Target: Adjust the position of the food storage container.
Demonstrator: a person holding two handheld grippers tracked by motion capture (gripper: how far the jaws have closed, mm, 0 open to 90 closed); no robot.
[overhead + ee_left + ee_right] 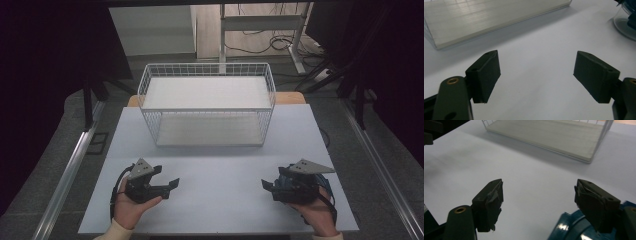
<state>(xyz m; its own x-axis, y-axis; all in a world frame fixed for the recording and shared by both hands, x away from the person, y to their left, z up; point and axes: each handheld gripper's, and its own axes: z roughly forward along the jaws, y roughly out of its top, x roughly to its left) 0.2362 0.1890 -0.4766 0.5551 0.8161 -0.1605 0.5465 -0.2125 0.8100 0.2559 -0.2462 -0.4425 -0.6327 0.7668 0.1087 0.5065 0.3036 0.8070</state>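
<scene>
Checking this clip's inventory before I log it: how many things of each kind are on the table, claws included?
White two-shelf wire rack: 1
Blue glossy container, close beside the right claw, exact type unclear: 1
Handheld claws: 2, the left claw and the right claw, both open with nothing between the jaws
Total: 4

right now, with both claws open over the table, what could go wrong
The right claw has torn, ragged pads, so a grip may slip. A glossy blue thing sits by one jaw, not between the two; closing could knock it. The wire basket has thin mesh that could snag a jaw tip.
</scene>
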